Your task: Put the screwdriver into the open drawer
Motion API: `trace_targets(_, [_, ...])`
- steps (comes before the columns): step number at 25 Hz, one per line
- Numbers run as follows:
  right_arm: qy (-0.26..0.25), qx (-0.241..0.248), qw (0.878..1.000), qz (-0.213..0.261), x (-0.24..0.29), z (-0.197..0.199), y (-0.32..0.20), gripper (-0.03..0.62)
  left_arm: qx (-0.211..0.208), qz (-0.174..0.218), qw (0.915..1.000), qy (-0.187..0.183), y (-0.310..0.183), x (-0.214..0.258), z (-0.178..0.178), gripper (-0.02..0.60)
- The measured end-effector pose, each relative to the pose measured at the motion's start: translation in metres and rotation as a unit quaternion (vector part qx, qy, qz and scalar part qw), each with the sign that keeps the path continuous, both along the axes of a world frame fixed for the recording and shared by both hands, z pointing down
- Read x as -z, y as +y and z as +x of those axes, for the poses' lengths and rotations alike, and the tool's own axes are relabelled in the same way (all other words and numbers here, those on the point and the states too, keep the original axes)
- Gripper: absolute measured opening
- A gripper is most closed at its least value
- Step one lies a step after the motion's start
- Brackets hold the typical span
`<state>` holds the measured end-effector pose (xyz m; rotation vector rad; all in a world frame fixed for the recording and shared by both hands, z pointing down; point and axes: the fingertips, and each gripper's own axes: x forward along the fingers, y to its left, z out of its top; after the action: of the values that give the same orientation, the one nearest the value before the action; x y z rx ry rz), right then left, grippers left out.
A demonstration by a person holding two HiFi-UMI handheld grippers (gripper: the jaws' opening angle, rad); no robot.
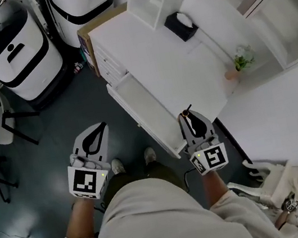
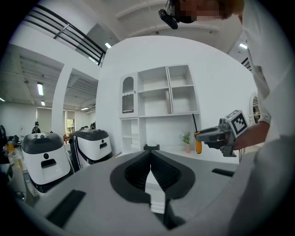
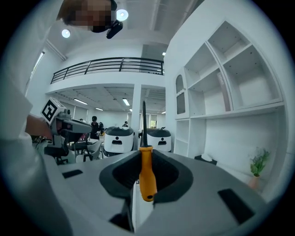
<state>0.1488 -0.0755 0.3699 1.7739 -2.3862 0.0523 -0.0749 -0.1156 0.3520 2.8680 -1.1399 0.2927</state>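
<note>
Holding screwdriver (image 3: 147, 175) (upright), right gripper (image 1: 189, 115) hangs beside rim of drawer (image 1: 136, 104).

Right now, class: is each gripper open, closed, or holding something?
Left gripper: closed, holding nothing.
Right gripper: closed on the screwdriver.

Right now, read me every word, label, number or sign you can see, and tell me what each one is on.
No readable words or numbers anywhere.
Marker cube on the left gripper: black-and-white square pattern, no letters.
Marker cube on the right gripper: same kind of pattern.
White machine: black bar-and-dot symbol, no text.
Screwdriver handle: no print visible.
</note>
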Motion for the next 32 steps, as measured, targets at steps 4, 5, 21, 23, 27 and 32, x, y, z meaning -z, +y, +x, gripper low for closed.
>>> trace_targets(4, [0.009, 0.038, 0.999, -0.024, -0.022, -0.002, -0.023, 0.075, 0.025, -0.009, 0.9996, -0.001, -0.001, -0.003, 0.005, 0.005])
trace_targets(5, [0.011, 0.045, 0.998, -0.03, -0.029, -0.002, -0.028, 0.075, 0.031, -0.01, 0.9995, -0.002, -0.001, -0.004, 0.006, 0.005])
trace_targets(21, [0.049, 0.104, 0.98, -0.161, -0.166, -0.006, -0.08, 0.075, 0.123, -0.045, 0.9913, -0.016, 0.015, -0.028, -0.023, 0.005])
trace_targets(23, [0.056, 0.107, 0.977, -0.177, -0.184, -0.006, -0.083, 0.075, 0.134, -0.048, 0.9896, -0.017, 0.02, -0.03, -0.029, 0.005])
trace_targets(27, [0.072, 0.111, 0.97, -0.203, -0.216, -0.006, -0.091, 0.075, 0.155, -0.055, 0.9862, -0.021, 0.027, -0.034, -0.04, 0.005])
trace_targets(32, [0.09, 0.117, 0.963, -0.227, -0.247, -0.008, -0.1, 0.075, 0.17, -0.06, 0.9833, -0.025, 0.033, -0.039, -0.049, 0.005])
